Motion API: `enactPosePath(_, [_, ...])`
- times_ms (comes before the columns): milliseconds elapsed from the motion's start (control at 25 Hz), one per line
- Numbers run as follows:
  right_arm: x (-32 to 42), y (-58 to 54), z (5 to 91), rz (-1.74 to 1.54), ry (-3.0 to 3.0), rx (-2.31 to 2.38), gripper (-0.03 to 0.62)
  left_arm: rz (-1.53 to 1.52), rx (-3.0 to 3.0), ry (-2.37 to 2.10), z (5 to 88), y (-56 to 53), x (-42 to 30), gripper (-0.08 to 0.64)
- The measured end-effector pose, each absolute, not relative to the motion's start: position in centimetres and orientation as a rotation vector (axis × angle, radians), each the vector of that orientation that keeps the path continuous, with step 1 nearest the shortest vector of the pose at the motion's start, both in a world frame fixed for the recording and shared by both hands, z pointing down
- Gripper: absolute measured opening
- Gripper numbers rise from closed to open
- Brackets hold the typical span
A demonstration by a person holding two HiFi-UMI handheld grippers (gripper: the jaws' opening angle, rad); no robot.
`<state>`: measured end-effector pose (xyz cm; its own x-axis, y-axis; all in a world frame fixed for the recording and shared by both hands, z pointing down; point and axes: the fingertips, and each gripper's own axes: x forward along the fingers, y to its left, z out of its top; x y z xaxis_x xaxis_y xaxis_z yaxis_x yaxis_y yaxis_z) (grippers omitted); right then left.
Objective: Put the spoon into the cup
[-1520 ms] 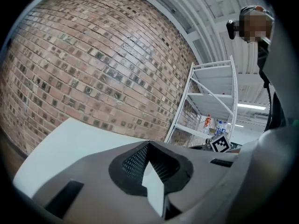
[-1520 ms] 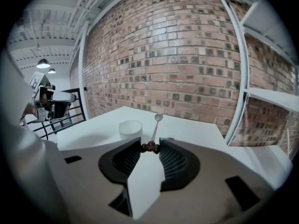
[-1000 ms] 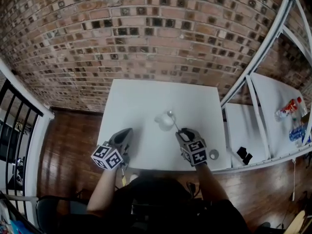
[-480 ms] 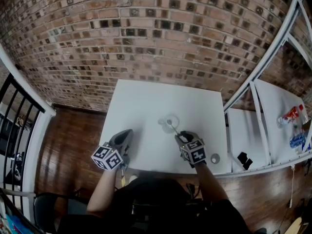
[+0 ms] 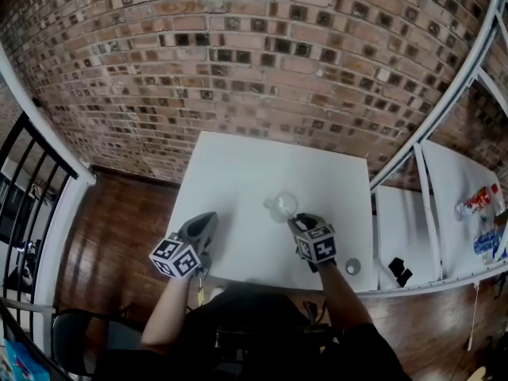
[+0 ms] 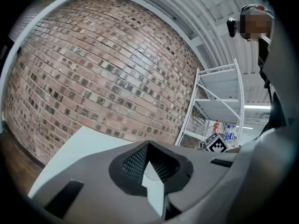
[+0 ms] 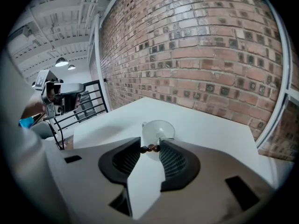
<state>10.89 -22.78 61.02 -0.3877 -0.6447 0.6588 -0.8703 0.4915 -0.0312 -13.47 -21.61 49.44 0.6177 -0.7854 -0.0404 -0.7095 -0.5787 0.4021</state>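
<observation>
Right gripper (image 7: 151,147), clamped on the spoon (image 7: 145,149) handle, has lowered toward the cup (image 7: 158,129) at centre frame. Bowl end now appears inside, so release likely remains. Left gripper (image 6: 149,146) closed, empty.

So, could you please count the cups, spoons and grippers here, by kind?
cup: 1
spoon: 1
grippers: 2, the left gripper and the right gripper
Total: 4

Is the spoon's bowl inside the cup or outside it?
Inside. In the right gripper view the spoon runs from the right gripper, whose jaws clamp its beaded handle, over the rim and down into the cup.
</observation>
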Motion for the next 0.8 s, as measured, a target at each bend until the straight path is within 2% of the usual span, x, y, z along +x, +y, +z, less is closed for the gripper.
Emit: enactPosePath(800, [9.7,-25.2,61.8,0.466,-2.167,1.263,0.133,-0.31,2.446,-1.325,49.6,-21.0,-16.8,0.005])
